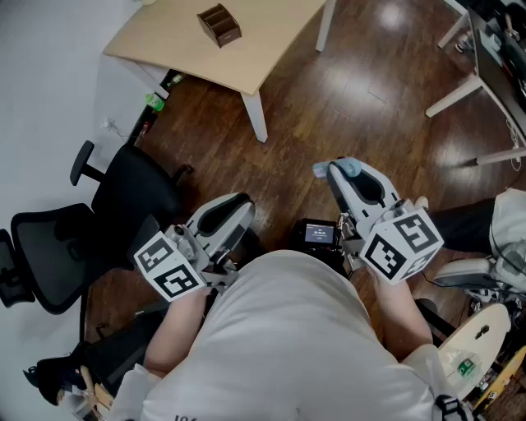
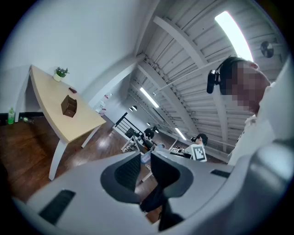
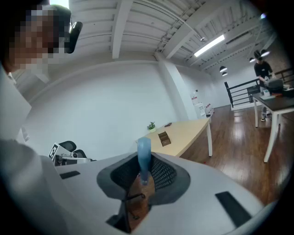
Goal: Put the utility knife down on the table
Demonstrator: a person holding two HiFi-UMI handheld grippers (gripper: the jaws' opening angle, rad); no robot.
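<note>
1. Head view: The right hand-held gripper (image 1: 341, 173) was held close in front of the person's body, clamped on the utility knife (image 1: 347, 167), whose pale blue end poked out past the jaw tips. The counter (image 1: 164, 41), bearing a small wooden box (image 1: 219, 25), stood well apart, ahead and to the left across the wood floor. The left hand-held gripper (image 1: 234, 205) sat nearer that side but carried nothing.

2. Left gripper view: The left hand-held gripper (image 2: 146, 158) had its jaws a narrow slit apart with nothing between them. The counter (image 2: 50, 96) lay far off to its upper left.

3. Right gripper view: The jaws of the right hand-held gripper (image 3: 144, 172) were closed on the knife (image 3: 143, 153), a slim tool with a brown body and a rounded light-blue end. Its long axis ran along the jaws, pointing outward. The counter (image 3: 193, 131) lay beyond the tip and slightly right, so setting the knife down likely called for a long reach forward.
</note>
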